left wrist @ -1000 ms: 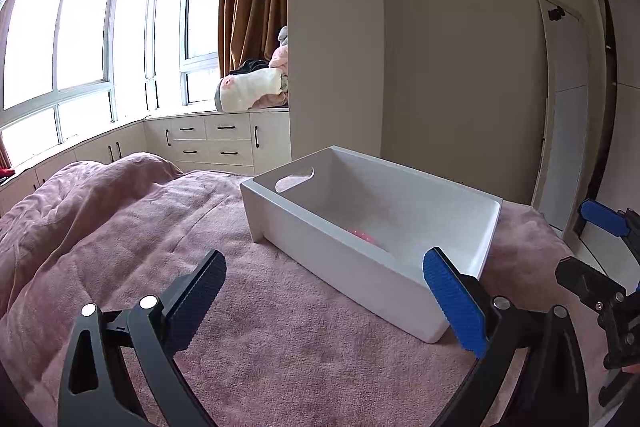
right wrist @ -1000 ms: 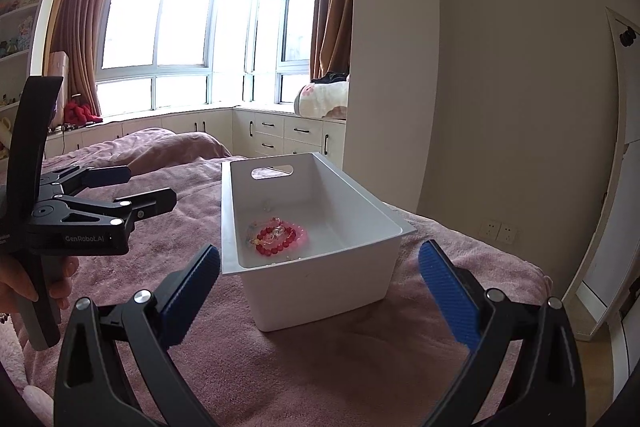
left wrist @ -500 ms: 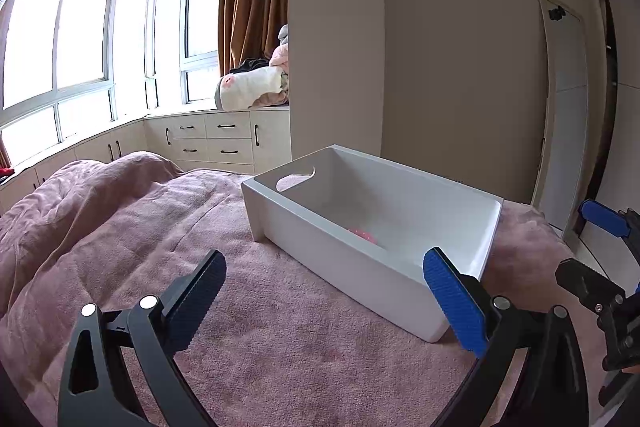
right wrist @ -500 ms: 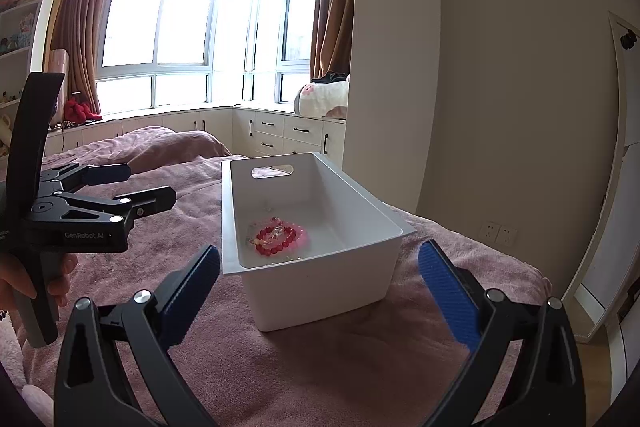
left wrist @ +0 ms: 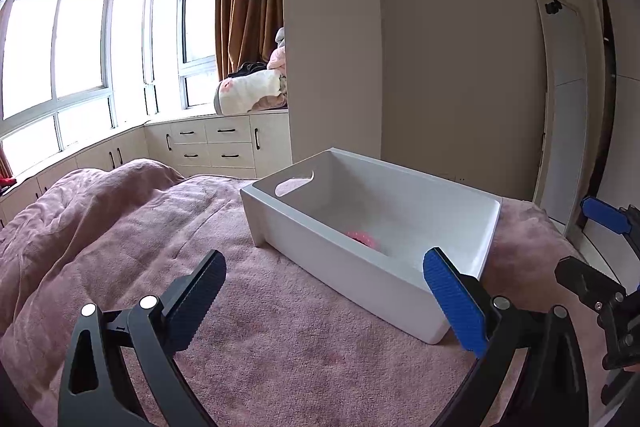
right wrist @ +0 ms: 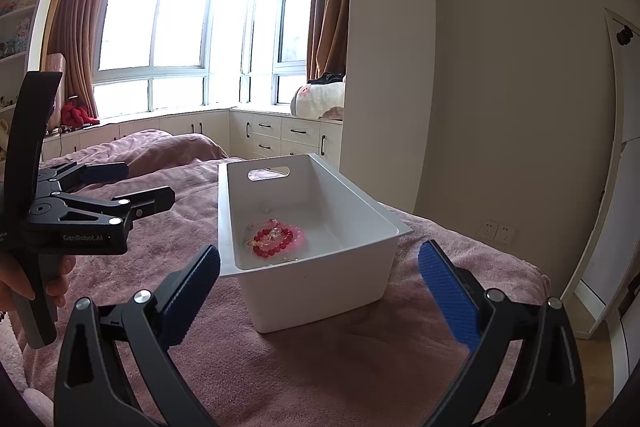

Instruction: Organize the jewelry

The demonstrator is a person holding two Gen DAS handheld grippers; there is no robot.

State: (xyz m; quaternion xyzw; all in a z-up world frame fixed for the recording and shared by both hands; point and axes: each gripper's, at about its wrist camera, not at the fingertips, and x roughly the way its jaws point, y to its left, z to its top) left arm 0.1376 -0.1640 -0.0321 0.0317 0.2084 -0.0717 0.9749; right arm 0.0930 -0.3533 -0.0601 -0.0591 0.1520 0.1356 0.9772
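Fingers of left gripper (left wrist: 324, 297) and right gripper (right wrist: 318, 277) spread, empty, just short of white bin (right wrist: 390, 227) on bed (right wrist: 248, 367); beaded bracelets (right wrist: 276, 237) inside bin, apparently stowed, none visible outside

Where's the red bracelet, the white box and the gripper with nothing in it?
red bracelet (right wrist: 280, 238), right wrist view, beads.
white box (right wrist: 320, 287), right wrist view, front wall.
left gripper (left wrist: 322, 297), left wrist view, between fingertips.

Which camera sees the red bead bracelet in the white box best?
The right wrist view. It looks down into the white plastic box, so the red bead bracelet shows whole on the floor. The left wrist view shows only a pink sliver behind the box's near wall.
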